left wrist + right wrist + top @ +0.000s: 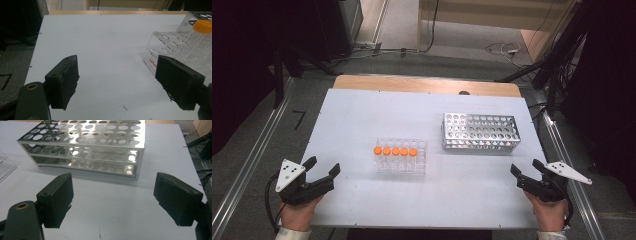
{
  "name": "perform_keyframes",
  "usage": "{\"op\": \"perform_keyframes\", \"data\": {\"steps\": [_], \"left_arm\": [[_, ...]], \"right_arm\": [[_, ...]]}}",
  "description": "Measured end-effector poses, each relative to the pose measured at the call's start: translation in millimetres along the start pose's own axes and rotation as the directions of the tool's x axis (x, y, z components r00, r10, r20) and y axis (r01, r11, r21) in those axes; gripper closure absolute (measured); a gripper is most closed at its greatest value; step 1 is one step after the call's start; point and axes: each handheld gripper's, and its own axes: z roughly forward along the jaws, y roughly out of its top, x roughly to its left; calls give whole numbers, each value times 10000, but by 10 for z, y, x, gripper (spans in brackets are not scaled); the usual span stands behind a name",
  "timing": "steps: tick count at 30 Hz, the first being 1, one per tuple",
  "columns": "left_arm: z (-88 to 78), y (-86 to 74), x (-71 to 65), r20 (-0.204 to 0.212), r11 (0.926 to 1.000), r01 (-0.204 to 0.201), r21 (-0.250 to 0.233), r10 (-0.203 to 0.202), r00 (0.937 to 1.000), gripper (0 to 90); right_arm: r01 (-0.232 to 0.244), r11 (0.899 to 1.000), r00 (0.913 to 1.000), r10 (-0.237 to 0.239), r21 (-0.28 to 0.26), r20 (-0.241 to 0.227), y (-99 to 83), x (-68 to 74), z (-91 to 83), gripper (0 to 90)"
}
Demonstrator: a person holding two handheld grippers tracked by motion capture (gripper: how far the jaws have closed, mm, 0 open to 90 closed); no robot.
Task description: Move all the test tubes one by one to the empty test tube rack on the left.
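A clear plastic rack stands at the table's middle and holds a row of several orange-capped tubes. To its right stands an empty metal rack full of round holes. My left gripper hovers open near the front left corner, apart from the clear rack, with one orange cap at the top right of the left gripper view. My right gripper hovers open near the front right, with the metal rack ahead of its spread jaws. Nothing lies between either pair of jaws.
The white table top has a wooden strip along its far edge. Metal rails run along both sides on the floor. Cables lie on the floor beyond the table.
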Motion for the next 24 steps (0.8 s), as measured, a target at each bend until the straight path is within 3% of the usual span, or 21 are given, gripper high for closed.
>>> {"op": "perform_keyframes", "data": {"steps": [9, 12, 18, 24], "left_arm": [[-48, -40, 93, -336, 9999, 169, 8, -168, 9993, 191], [-69, -62, 126, -545, 9999, 114, 66, -111, 9985, 191], [-80, -121, 225, -866, 9989, 375, 296, -348, 9956, 191], [47, -187, 235, -978, 9931, 245, 1143, -133, 9951, 166]], "right_arm": [[-152, 9999, 9993, 153, -9, 341, -29, -88, -33, 149], [-158, 9999, 9982, 157, 18, 571, -60, -139, -31, 149], [-174, 9998, 9948, 165, 80, 1006, -124, -228, -68, 150], [-406, 9973, 9956, 352, 614, 863, -252, -297, -46, 128]]}}
